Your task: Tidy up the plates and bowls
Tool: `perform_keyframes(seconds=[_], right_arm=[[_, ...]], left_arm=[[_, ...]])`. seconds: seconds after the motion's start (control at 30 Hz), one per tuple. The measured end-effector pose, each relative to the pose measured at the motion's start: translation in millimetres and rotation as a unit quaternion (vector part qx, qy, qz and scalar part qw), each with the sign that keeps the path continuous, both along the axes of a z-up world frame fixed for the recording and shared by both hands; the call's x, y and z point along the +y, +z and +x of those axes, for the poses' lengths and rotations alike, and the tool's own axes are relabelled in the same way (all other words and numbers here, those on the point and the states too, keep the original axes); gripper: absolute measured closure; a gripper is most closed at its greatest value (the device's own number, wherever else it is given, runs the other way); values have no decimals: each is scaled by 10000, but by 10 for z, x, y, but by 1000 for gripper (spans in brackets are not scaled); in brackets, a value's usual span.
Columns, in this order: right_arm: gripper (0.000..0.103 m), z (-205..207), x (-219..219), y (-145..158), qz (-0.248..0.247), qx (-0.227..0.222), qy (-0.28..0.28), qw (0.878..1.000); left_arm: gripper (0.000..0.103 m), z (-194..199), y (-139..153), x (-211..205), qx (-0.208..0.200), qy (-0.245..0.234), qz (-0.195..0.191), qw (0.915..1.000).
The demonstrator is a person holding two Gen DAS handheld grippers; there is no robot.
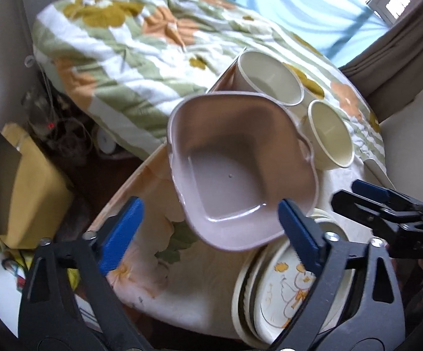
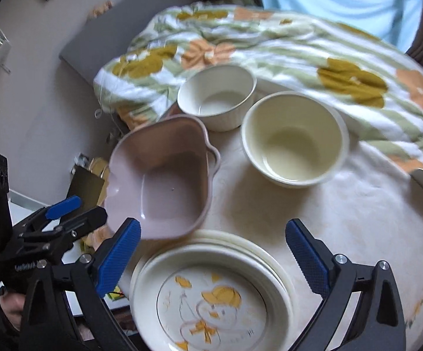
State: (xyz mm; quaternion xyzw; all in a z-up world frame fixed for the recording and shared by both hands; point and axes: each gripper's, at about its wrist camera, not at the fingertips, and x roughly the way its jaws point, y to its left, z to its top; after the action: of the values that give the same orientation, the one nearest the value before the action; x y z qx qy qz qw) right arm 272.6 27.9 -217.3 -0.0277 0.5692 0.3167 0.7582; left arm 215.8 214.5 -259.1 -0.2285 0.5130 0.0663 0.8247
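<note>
A pink square bowl (image 1: 234, 158) stands tilted near the table's left edge; it also shows in the right wrist view (image 2: 164, 175). My left gripper (image 1: 211, 234) is open around its near rim, and appears in the right wrist view (image 2: 74, 210) beside the bowl. A stack of cream plates (image 2: 211, 298), the top one with a duck drawing, lies under my open, empty right gripper (image 2: 214, 251); the stack also shows in the left wrist view (image 1: 287, 292). Two cream round bowls (image 2: 294, 139) (image 2: 217, 96) stand behind; they show in the left wrist view (image 1: 269, 79) (image 1: 331, 134).
A round table with a floral cloth (image 2: 357, 219) holds the dishes. A flowered quilt (image 1: 141, 38) lies on the bed behind. A yellow box (image 1: 27, 193) and cables sit on the floor at the left. My right gripper (image 1: 366, 201) shows at the right edge.
</note>
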Motion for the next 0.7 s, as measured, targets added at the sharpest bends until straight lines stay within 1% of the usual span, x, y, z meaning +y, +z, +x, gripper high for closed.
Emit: perform_keyframes(seconds=[0.03, 0.07, 0.1, 0.13, 0.17, 0.2, 0.23, 0.27, 0.3, 0.33, 0.37, 0.4, 0.43, 0.57, 0.63, 0.7], right_arm=[[4, 58, 57, -73, -29, 89, 14, 10000], [5, 98, 81, -112, 1, 134, 24, 9999], [5, 126, 106, -145, 20, 176, 34, 9998], [10, 169, 146, -194, 6, 223, 49, 9997], [19, 201, 177, -226, 0, 260, 72, 9996], [24, 231, 213, -261, -8, 317, 108, 9994], [32, 254, 247, -298, -23, 365, 139, 9992], [39, 274, 273, -319, -35, 389, 163, 9991], [43, 307, 318, -348, -44, 411, 196, 9990], [51, 329, 349, -374, -50, 438, 221, 9988], [59, 347, 365, -392, -44, 456, 235, 9987], [65, 364, 390, -413, -22, 484, 263, 9985], [77, 377, 421, -438, -12, 519, 304, 9982], [84, 390, 472, -472, -124, 448, 390, 9982], [85, 375, 479, -463, -154, 404, 411, 9982], [85, 336, 476, -439, -158, 353, 444, 9983]], left_arm=[[24, 52, -71, 22, 52, -12, -64, 10000], [26, 84, -109, 29, 78, -17, -78, 9999], [32, 126, -153, 52, 109, -19, -71, 9999], [36, 167, -193, 75, 146, -23, -65, 9999], [38, 200, -212, 77, 179, -32, -69, 9998], [43, 223, -233, 94, 208, -46, -76, 9997], [52, 264, -270, 97, 246, -80, -89, 9996], [55, 289, -291, 112, 278, -108, -99, 9995], [64, 318, -318, 112, 323, -137, -101, 9993], [72, 339, -337, 111, 373, -156, -103, 9991], [76, 366, -365, 120, 441, -162, -101, 9988], [79, 383, -387, 127, 458, -174, -140, 9987], [81, 400, -407, 131, 473, -190, -161, 9986], [81, 427, -419, 159, 499, -211, -71, 9985], [81, 428, -406, 170, 494, -218, -76, 9985], [81, 416, -370, 164, 460, -235, 15, 9987]])
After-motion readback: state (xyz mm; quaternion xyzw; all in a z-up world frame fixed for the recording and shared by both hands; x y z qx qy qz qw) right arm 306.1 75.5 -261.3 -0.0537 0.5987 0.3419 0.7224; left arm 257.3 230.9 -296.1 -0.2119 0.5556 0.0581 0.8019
